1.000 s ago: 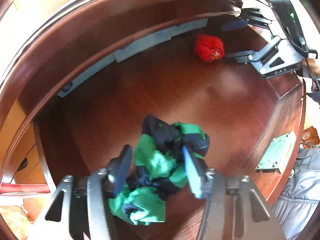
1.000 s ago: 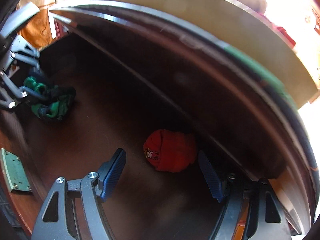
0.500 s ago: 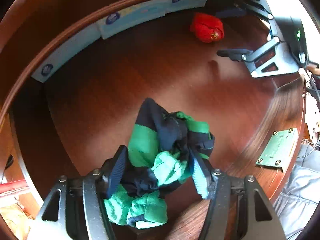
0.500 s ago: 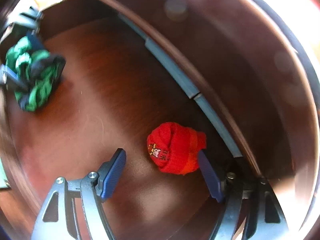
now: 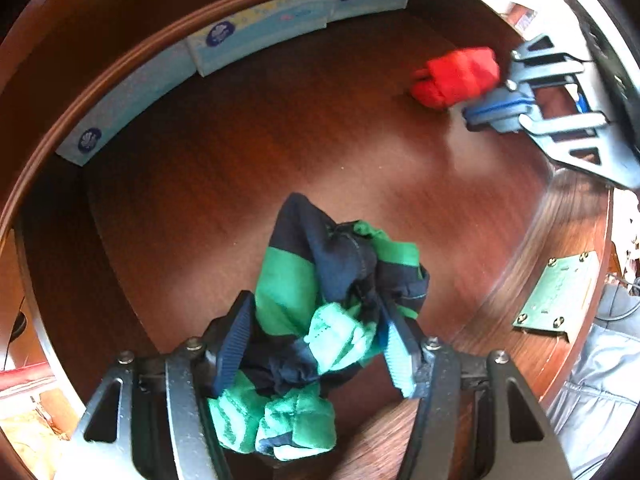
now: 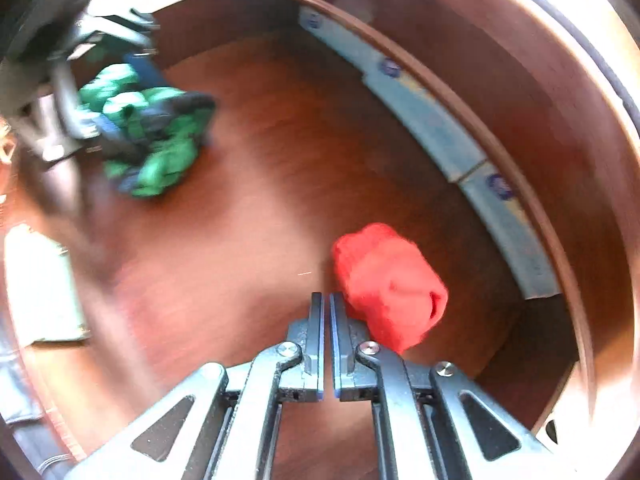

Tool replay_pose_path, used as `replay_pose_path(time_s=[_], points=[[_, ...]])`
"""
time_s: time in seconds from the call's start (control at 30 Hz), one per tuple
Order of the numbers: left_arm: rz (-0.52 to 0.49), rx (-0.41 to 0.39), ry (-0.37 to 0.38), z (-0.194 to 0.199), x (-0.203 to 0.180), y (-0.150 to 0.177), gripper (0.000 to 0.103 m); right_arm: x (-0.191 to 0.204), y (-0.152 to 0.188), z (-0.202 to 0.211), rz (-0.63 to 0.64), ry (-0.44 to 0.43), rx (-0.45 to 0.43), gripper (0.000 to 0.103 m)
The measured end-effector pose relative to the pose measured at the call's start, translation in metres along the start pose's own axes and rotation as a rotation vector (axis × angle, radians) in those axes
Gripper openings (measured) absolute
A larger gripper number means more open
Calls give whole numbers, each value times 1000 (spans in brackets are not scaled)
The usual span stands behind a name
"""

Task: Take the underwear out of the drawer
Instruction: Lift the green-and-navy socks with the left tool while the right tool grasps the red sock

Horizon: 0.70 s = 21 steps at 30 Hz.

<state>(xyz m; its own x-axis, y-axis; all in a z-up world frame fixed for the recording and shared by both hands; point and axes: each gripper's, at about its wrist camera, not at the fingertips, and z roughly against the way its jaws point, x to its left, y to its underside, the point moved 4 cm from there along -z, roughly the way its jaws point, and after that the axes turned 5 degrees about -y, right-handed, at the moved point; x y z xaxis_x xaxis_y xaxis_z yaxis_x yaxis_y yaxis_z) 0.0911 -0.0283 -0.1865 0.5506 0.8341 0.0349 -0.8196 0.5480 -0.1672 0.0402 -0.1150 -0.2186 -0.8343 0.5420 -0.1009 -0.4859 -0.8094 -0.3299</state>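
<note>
Green and navy striped underwear (image 5: 328, 312) sits bunched between the fingers of my left gripper (image 5: 316, 344), which is shut on it just above the wooden drawer floor (image 5: 280, 140). It also shows blurred in the right wrist view (image 6: 148, 136). A rolled red underwear (image 6: 390, 284) lies on the drawer floor near the back right corner. My right gripper (image 6: 325, 304) is shut with nothing between its pads, and the red roll lies just to its right, touching the right finger. The red roll (image 5: 456, 76) and right gripper (image 5: 500, 112) also show in the left wrist view.
Pale blue tissue packs (image 5: 256, 32) line the drawer's back wall, also in the right wrist view (image 6: 432, 120). A green metal lock plate (image 5: 556, 296) sits on the drawer's front edge. The drawer's side walls curve around both grippers.
My right gripper has shut from wide open; the red roll now lies beside its right finger instead of between the fingers. My left gripper still holds the green underwear.
</note>
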Motion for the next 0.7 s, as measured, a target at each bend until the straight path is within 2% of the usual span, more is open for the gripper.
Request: replay_pose_path(time_s=[0.13, 0.23, 0.3, 0.4, 0.47, 0.57, 0.6, 0.7], points=[[0, 7, -1, -2, -4, -3, 59, 13, 2, 4, 28, 25, -2, 4], [1, 13, -2, -4, -5, -5, 53, 13, 1, 9, -8, 27, -25, 15], [-7, 13, -2, -6, -7, -6, 49, 13, 3, 26, -29, 38, -38, 38], [-11, 12, -3, -8, -10, -7, 41, 14, 7, 43, -37, 38, -74, 64], [-17, 11, -3, -10, -12, -7, 38, 2, 15, 52, -53, 80, -84, 69], [-20, 10, -4, -12, -14, -8, 33, -10, 14, 45, -88, 145, -70, 69], [-23, 10, -3, -13, -14, -8, 31, -28, 11, 43, -97, 168, -66, 69], [-23, 10, -1, -14, -15, -9, 29, -36, 2, 30, -89, 222, -58, 69]])
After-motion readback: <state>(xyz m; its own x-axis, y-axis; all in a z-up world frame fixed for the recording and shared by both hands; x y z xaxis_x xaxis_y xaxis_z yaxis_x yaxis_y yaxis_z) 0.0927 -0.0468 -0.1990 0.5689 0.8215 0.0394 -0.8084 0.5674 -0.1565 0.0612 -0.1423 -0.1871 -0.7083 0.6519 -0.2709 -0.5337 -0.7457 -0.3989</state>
